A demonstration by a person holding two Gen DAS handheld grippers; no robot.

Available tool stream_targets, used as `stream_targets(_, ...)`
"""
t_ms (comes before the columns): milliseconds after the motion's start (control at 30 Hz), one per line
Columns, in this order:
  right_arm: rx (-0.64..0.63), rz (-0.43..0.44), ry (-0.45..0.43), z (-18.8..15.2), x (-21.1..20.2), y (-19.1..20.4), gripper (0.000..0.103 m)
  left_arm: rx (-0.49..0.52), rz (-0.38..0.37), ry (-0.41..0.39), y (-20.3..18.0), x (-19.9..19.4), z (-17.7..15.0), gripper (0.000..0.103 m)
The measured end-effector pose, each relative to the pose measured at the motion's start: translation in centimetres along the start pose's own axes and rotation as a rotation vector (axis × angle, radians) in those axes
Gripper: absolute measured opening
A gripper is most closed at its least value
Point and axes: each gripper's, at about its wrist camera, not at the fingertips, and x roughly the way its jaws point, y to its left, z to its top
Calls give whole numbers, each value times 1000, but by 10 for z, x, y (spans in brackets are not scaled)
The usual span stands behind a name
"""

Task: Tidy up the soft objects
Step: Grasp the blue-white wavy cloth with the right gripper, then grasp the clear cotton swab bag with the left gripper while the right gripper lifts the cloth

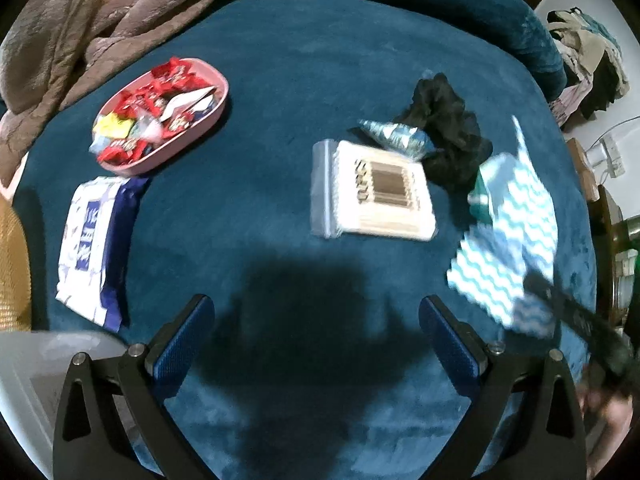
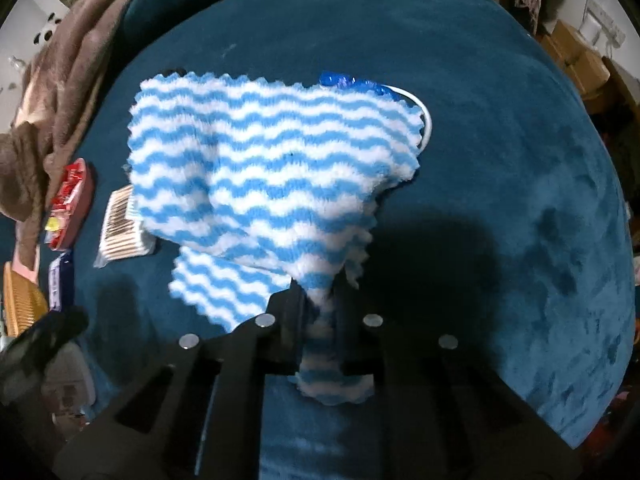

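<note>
My right gripper [image 2: 320,300] is shut on a blue-and-white wavy striped cloth [image 2: 272,168], which hangs lifted above the teal bed cover. The same cloth [image 1: 512,232] shows blurred at the right of the left wrist view, with the right gripper's dark arm [image 1: 580,320] below it. My left gripper [image 1: 316,340] is open and empty, low over the cover. Ahead of it lie a bag of cotton swabs [image 1: 376,192], a black crumpled cloth [image 1: 448,136], a blue foil packet [image 1: 396,136] and a green pack [image 1: 480,196].
A pink tray [image 1: 216,116] of red snack packets sits at the left, a blue-white wipes pack [image 1: 96,244] below it. A brown blanket [image 1: 80,28] lies at the far left. A white-rimmed object [image 2: 426,116] hides behind the cloth. A woven basket [image 1: 12,272] stands at the left edge.
</note>
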Motion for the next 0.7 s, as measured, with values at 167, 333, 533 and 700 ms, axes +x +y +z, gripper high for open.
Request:
stream_targets(167, 4, 42, -16, -18, -21, -10, 11, 1, -20, -12, -12, 12, 22, 102)
stream_targets(333, 30, 81, 0, -27, -21, -17, 12, 31, -14, -1, -33, 32, 46, 102)
stream_targets(533, 29, 87, 18, -38, -18, -15, 12, 114, 43, 53, -62, 66, 66, 102)
stream_targets(700, 20, 87, 19, -37, -15, -11, 12, 72, 31, 111, -59, 88, 73, 76)
